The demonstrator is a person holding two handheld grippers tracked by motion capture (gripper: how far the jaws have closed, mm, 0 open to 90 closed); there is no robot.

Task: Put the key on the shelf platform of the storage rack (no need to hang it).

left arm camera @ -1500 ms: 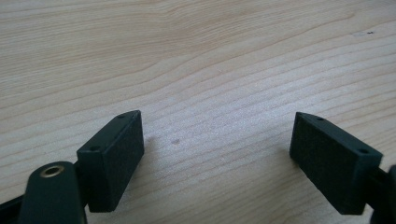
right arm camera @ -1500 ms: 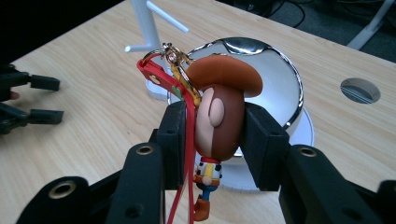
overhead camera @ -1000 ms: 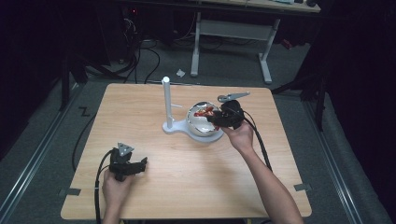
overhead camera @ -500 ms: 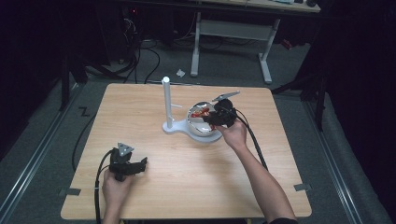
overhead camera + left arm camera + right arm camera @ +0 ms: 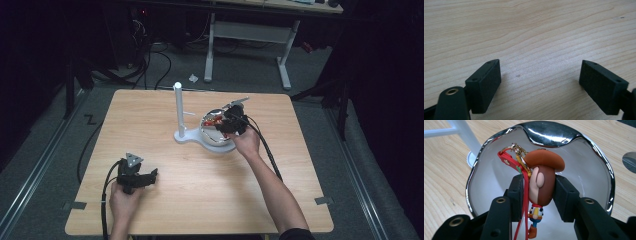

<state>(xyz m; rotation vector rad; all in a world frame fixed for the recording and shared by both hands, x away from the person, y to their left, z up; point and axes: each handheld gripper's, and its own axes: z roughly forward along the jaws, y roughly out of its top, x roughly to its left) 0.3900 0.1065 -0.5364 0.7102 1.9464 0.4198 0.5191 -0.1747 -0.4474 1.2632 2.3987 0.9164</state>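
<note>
Clamping cowboy keychain (image 5: 541,185) | right gripper (image 5: 537,197) | over silver bowl (image 5: 596,157), seemingly.

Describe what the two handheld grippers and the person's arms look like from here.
Both are black. The left gripper carries a grey three-cornered plate on top and trails a black cable; its blocky jaws show screw holes and a brass-ringed hole. The right gripper has similar ringed holes and a black cable along a bare forearm, with a dark sleeve edge at the elbow.
</note>
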